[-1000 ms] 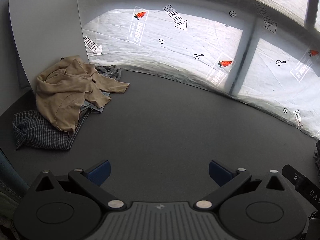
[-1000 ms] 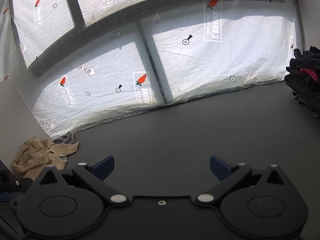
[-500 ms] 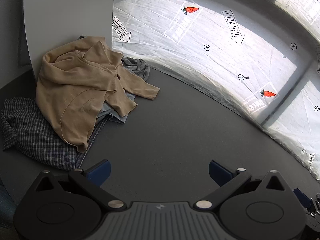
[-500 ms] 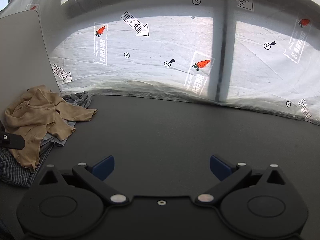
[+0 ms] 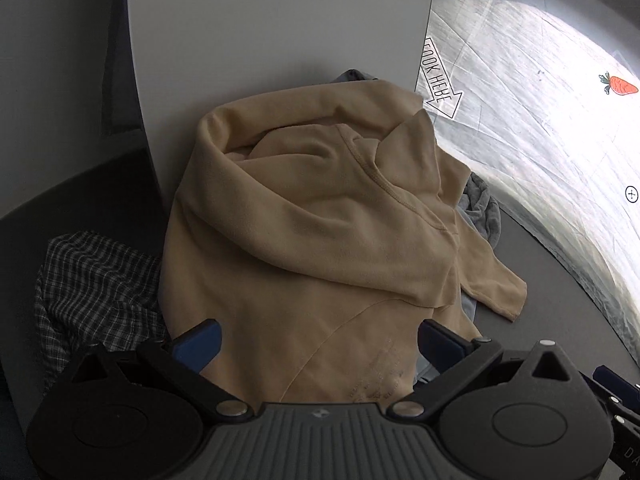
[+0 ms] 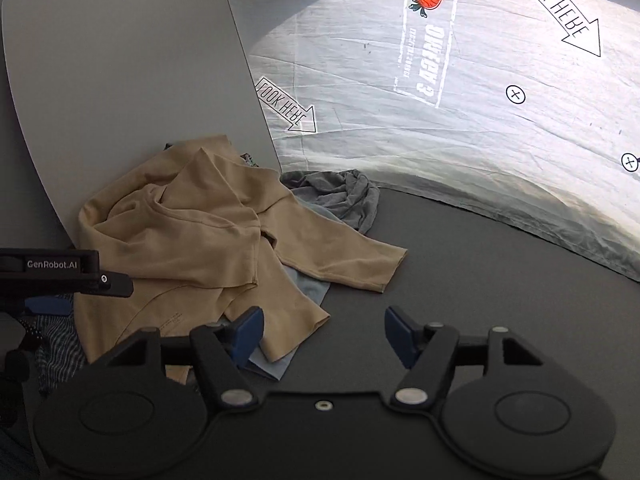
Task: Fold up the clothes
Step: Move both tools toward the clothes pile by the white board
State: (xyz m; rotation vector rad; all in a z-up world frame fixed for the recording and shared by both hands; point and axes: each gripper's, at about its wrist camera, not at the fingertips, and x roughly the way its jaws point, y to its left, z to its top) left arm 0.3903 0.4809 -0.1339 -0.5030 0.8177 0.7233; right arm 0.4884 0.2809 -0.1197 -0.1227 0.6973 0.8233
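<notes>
Both grippers have swung in toward the clothes pile since a second ago — the left gripper [image 5: 318, 338] now hangs right over the tan sweatshirt [image 5: 316, 224], fingers spread wide, nothing between them. That sweatshirt lies crumpled on the dark table [image 6: 500, 280] against a white board [image 6: 120, 80], over a plaid shirt [image 5: 96, 280] and beside a grey garment [image 6: 340, 194]. Spread too, the right gripper [image 6: 324, 334] hovers at the sweatshirt's near edge — empty.

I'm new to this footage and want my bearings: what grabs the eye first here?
A crumpled tan sweatshirt tops a heap of clothes against the grey panel, over a checked shirt and a grey garment. The open left gripper hovers over it. Behind, a backlit white sheet shows carrots and arrows.
</notes>
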